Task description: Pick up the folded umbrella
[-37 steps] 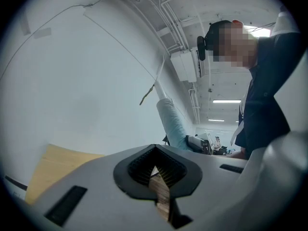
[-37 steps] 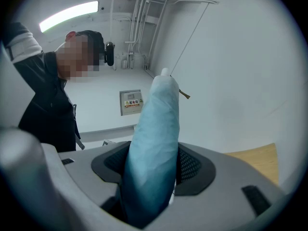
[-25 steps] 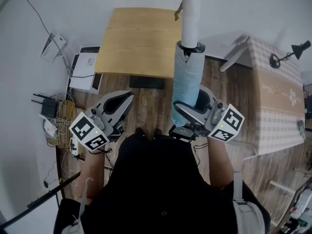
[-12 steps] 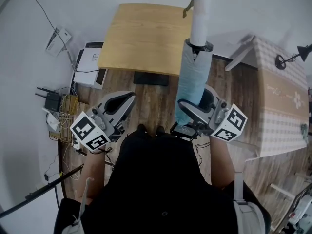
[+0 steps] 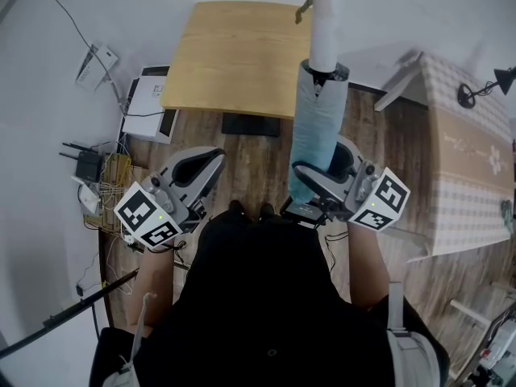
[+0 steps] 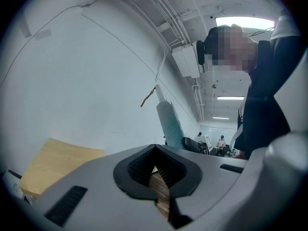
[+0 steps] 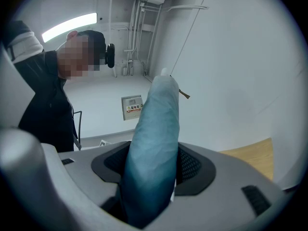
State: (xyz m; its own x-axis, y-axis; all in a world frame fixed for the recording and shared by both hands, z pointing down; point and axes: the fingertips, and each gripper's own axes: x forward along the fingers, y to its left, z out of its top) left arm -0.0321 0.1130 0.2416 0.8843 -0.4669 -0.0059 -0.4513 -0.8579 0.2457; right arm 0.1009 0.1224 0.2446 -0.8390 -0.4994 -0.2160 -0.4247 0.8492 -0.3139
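Note:
The folded umbrella (image 5: 317, 127) has a pale teal sleeve and a white handle (image 5: 322, 31) with a small brown strap at its end. It stands up toward the head camera, lifted well above the floor. My right gripper (image 5: 322, 177) is shut on its lower part; in the right gripper view the teal umbrella (image 7: 154, 134) fills the gap between the dark pads (image 7: 192, 165). My left gripper (image 5: 200, 169) hangs at the left, shut and with nothing in it. In the left gripper view the umbrella (image 6: 168, 121) rises beyond that gripper (image 6: 156, 174).
A light wooden table (image 5: 234, 59) stands ahead against the white wall. A white box (image 5: 145, 107), a router and tangled cables (image 5: 97, 180) lie on the floor at the left. A checked-cloth table (image 5: 468, 176) is at the right, a black pole (image 5: 72, 313) at lower left.
The head view has drifted slightly. Both grippers keep their places and the umbrella stays upright in the right one.

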